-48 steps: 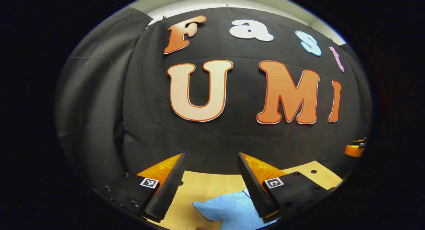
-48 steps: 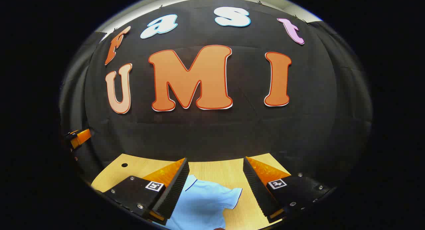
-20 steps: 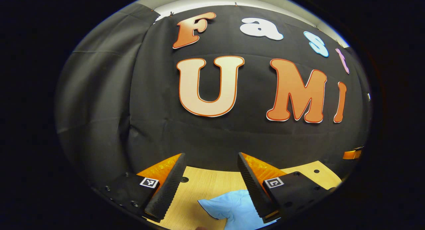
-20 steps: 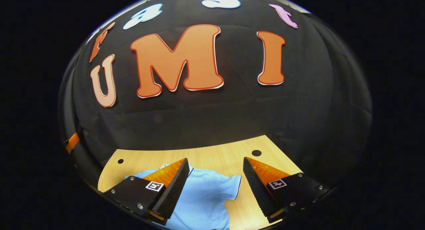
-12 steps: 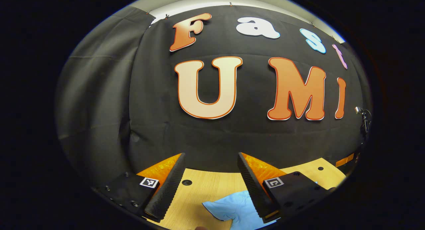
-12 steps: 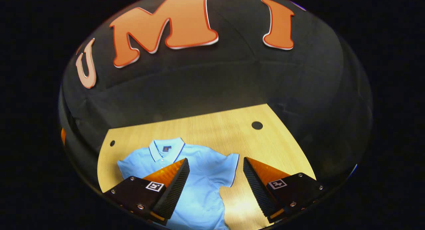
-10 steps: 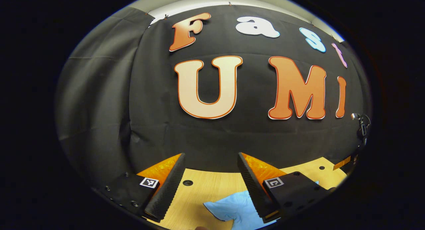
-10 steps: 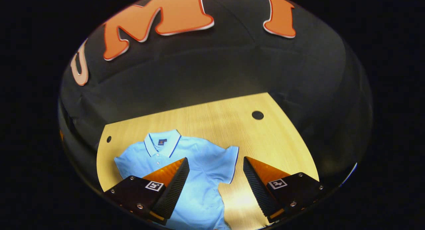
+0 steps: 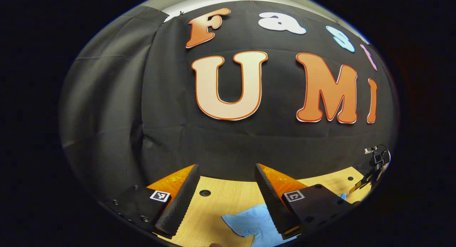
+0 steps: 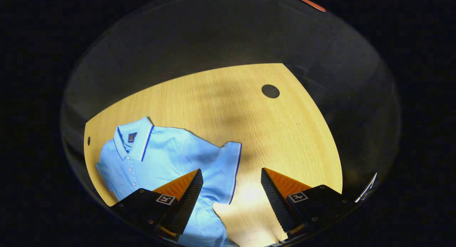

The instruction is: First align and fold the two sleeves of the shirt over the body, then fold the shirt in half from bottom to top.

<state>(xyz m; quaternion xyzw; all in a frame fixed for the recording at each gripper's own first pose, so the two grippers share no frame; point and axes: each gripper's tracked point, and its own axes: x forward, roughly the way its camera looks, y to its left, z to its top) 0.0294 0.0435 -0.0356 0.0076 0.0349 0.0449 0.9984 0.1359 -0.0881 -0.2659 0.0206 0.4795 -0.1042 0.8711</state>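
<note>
A light-blue polo shirt (image 10: 171, 161) lies flat on the pale wooden table (image 10: 285, 133). Right gripper (image 10: 231, 195) hangs spread above its sleeve; left gripper (image 9: 224, 193) spread too, seemingly over the other sleeve.

My shirt (image 10: 171, 158) is light blue all over, plain, with no print on the body. Its collar (image 10: 133, 138) is the same pale blue, edged by a thin dark blue stripe next to a white one, and a small dark patch with an orange mark sits inside the neck. The sleeve (image 10: 228, 168) hem carries a matching dark blue line. Small white buttons (image 10: 130, 170) run down the front. My desk (image 10: 228, 108) is a warm yellow wood with fine straight grain and a round black hole (image 10: 270, 91). Behind it the wall cloth (image 9: 107, 108) is plain black-grey.
</note>
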